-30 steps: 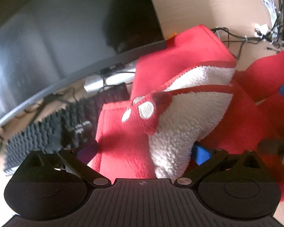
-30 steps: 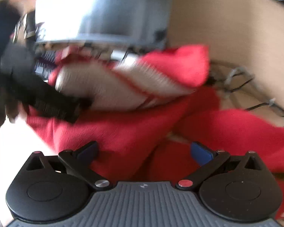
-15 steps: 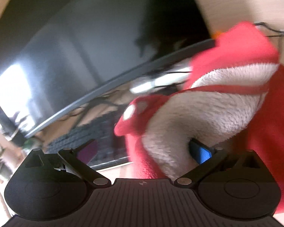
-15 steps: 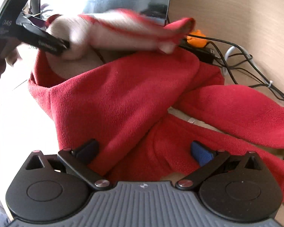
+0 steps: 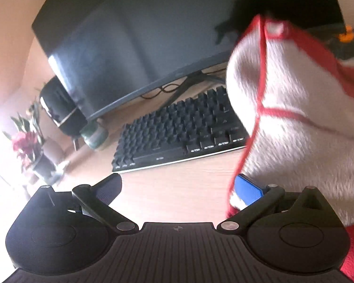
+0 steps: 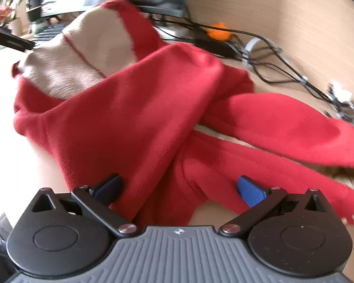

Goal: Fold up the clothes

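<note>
Hanging off the right blue pad [image 5: 247, 192] of the left gripper [image 5: 177, 188], the red fleece garment with cream pile lining [image 5: 295, 122] is lifted clear of the pale wooden desk [image 5: 177, 188]. That gripper's jaws stand wide apart; the cloth is draped or snagged on one finger, not pinched, and bare desk shows between the pads. Judging by the raised flap, the lining side is turned outward to bring one part over the rest. Black keyboard [image 5: 177, 132] and dark monitor [image 5: 141, 35] sit behind it, toward the desk's far edge, with a pot of red flowers [image 5: 28, 146] at the far left.

Right wrist view: the same garment [image 6: 134, 118] lies bunched mid-desk, its long axis running from near left to far right. The lifted cream flap [image 6: 82, 54] is at the left end; two red limb-like parts [image 6: 283, 125] trail to the right, ending at white snap studs. Right gripper [image 6: 179, 186] is spread open, low over the near hem, cloth lying between its fingers but unclamped. Black cables [image 6: 271, 59] and a small orange object [image 6: 218, 31] crowd the far right edge.

Garment is crumpled, not yet a flat fold.
</note>
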Motion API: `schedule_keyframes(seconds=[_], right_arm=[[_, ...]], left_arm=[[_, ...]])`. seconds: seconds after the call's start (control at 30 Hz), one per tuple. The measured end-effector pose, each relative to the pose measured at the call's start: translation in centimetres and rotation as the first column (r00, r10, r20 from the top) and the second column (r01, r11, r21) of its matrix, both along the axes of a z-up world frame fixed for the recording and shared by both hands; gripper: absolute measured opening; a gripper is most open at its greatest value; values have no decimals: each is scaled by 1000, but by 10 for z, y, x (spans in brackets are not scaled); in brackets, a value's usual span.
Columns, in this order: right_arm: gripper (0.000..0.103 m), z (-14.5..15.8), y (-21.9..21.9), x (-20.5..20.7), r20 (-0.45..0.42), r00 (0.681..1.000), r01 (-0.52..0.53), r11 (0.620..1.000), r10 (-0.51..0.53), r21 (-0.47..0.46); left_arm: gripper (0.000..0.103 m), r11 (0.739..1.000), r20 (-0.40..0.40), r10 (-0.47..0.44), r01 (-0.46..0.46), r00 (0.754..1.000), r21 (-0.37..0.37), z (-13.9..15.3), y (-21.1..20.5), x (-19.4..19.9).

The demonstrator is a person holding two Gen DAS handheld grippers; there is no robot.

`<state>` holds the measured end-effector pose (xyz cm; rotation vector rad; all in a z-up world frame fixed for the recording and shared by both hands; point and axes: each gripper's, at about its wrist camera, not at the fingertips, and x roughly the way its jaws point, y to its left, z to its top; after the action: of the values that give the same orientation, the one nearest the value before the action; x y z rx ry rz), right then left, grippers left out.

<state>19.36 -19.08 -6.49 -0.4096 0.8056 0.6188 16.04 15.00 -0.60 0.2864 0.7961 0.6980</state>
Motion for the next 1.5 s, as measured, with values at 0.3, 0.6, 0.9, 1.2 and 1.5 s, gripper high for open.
schedule_keyframes(seconds=[0.3,0.6,0.9,1.2,1.5], right_arm=[[103,56,-78,9,61,962,252,954,-265,164],[103,66,-147,91,-227,844,535,741,-486,406],[103,85,-108,204,-64,852,519,821,-520,237],[103,188,49,230,433,896,-35,958,-96,284],[103,156,57,194,342,930,-176,979,133,99]], left_arm=[[103,733,179,-504,528,845,-428,30,-62,-12],[103,623,69,-569,484,819,-614,-38,-106,29],[103,649,6,-531,411,848,-640,-39,-113,21],[103,412,128,-574,420,809,-809,-33,-191,13],[103,177,325,-620,530,714,-829,1,-216,45]])
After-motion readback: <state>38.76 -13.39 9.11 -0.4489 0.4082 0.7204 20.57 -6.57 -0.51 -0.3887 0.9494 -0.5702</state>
